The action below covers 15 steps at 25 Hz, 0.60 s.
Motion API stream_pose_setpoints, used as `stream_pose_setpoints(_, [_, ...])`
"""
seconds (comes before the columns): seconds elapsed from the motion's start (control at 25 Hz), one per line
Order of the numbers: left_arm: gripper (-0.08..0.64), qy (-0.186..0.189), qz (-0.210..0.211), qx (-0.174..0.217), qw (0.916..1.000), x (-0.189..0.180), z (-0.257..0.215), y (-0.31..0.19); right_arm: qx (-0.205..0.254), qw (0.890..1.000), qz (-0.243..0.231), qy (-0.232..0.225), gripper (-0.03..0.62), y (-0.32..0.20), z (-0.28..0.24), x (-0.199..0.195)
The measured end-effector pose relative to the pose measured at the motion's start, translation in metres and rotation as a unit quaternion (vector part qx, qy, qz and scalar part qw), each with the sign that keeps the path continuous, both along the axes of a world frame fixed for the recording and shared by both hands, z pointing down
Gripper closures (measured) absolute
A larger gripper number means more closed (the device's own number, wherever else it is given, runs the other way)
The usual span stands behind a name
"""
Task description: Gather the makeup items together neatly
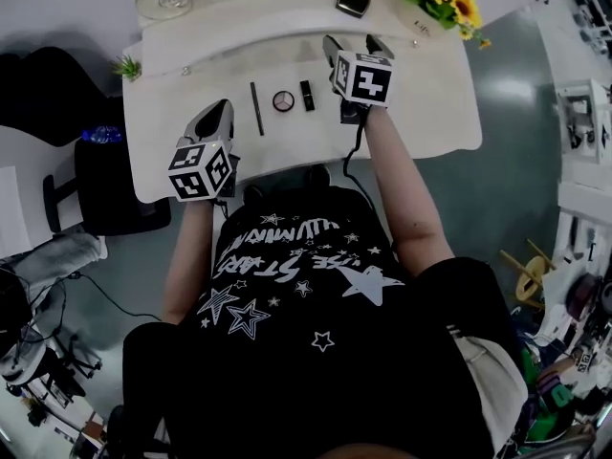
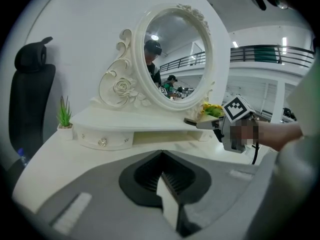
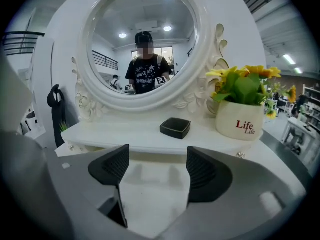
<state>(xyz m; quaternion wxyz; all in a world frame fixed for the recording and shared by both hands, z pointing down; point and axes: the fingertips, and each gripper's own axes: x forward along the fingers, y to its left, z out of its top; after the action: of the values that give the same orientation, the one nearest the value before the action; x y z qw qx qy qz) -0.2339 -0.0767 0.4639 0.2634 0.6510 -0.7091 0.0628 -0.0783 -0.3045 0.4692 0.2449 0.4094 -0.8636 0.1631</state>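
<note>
Makeup items point(image 1: 283, 101) are lying in a short row near the middle of the white dressing table point(image 1: 430, 113). A thin dark pencil point(image 1: 256, 108) is sitting at the left. A round compact point(image 1: 283, 100) is lying just beside it, and a dark lipstick point(image 1: 307, 95) is lying just right of the compact. None of the 3 is touching a gripper.

In the head view the left gripper point(image 1: 222, 109) is hovering over the table's front left part, left of the pencil. Its own view is showing its jaws point(image 2: 161, 156) pressed together with nothing between them.

The right gripper point(image 1: 354, 44) is hanging right of the lipstick, pointing toward the raised shelf point(image 3: 125, 134). Its jaws point(image 3: 154, 164) are standing spread wide and holding nothing; only bare tabletop is showing between them.

A dark square case point(image 3: 175, 127) is resting on the shelf, well apart from the row. A white pot of yellow flowers point(image 3: 239, 121) is standing to its right, below the oval mirror point(image 3: 142, 44). A small green plant point(image 2: 64, 115) is standing at the shelf's left end.
</note>
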Motion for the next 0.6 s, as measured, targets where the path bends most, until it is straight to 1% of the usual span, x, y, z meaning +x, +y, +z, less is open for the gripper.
stream_pose_setpoints(0.32, [0.560, -0.008, -0.019, 0.004, 0.9998, 0.005, -0.005, -0.019, -0.003, 1.000, 0.017, -0.005, 0.204, -0.042, -0.002, -0.003])
stream_pose_setpoints(0.48, [0.560, -0.009, -0.021, -0.004, 0.9997, 0.002, -0.002, -0.020, -0.005, 0.999, 0.031, -0.009, 0.204, -0.057, -0.002, -0.012])
stream_pose_setpoints(0.6, [0.560, -0.007, -0.024, -0.011, 0.9996, -0.004, 0.002, -0.019, -0.001, 0.999, 0.046, 0.000, 0.206, -0.069, -0.002, -0.017])
